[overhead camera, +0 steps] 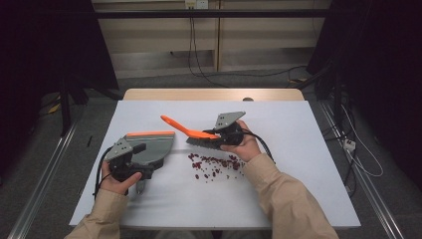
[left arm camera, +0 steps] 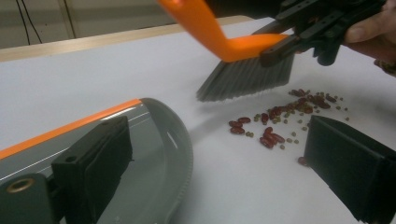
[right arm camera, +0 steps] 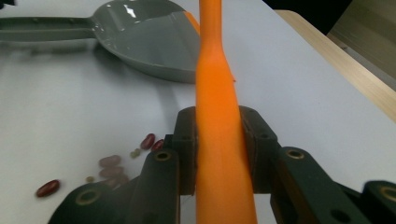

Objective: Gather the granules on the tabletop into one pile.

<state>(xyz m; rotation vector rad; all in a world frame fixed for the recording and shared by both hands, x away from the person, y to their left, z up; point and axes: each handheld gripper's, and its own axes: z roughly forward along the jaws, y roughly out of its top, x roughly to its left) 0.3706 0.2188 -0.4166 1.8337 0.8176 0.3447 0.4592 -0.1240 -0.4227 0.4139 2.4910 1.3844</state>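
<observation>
Brush (overhead camera: 196, 134) above table (overhead camera: 298, 149), at 12 o'clock of beans (overhead camera: 214, 164); right tongs (right arm camera: 219, 154) clamped on stiff orange handle. Light, bristles soft. Left tongs (left arm camera: 205, 168) gaping, dustpan (overhead camera: 154, 147) at 9 o'clock of beans, grip uncertain.

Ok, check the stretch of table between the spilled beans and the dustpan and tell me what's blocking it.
Nothing visible blocks it. The beans lie on bare white table, with open surface up to the dustpan. The brush, clamped in the right hand-held gripper, hangs just above and behind the beans.
</observation>
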